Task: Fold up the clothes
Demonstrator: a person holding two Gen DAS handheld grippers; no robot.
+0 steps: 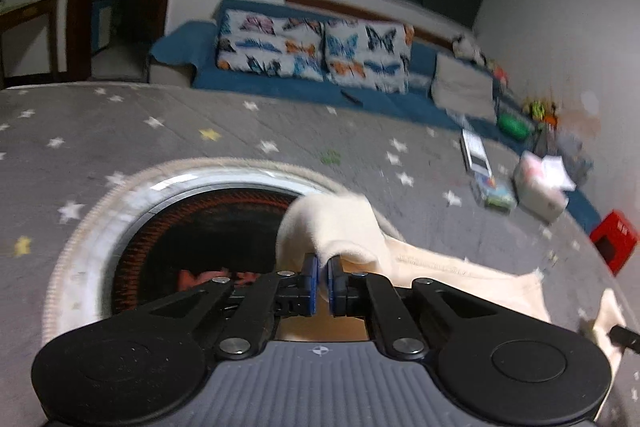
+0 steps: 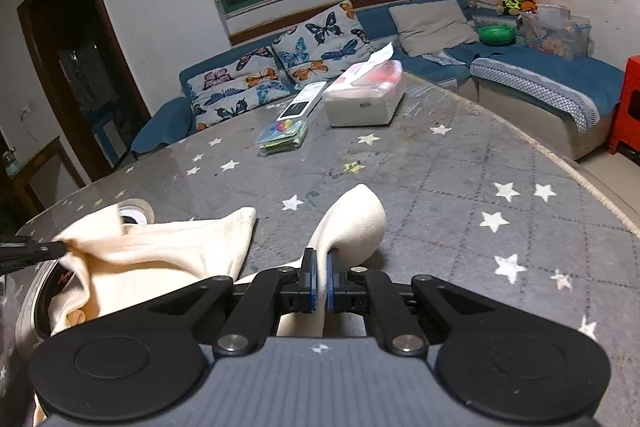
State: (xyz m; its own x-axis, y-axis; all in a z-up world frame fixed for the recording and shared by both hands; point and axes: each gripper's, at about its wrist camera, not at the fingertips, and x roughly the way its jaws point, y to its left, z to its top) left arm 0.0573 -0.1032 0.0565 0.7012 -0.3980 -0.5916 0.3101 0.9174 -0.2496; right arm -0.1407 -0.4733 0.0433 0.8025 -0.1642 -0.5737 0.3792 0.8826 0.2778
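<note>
A cream garment (image 1: 448, 273) lies on the grey star-patterned table cover (image 1: 240, 131). My left gripper (image 1: 323, 261) is shut on a bunched fold of the cream garment, lifted just above the round opening (image 1: 200, 227) in the table. In the right wrist view the garment (image 2: 160, 251) spreads to the left, and my right gripper (image 2: 320, 259) is shut on another fold of it, which loops up ahead of the fingers (image 2: 308, 279). The tip of the left gripper (image 2: 44, 249) shows at the left edge, holding the cloth's far end.
A white box (image 2: 362, 103), a flat white device (image 2: 304, 101) and a small colourful pack (image 2: 282, 135) sit at the table's far side. A blue sofa (image 2: 520, 67) with butterfly cushions (image 2: 280, 67) runs behind. A red stool (image 2: 628, 103) stands at the right. The table edge (image 2: 560, 155) curves right.
</note>
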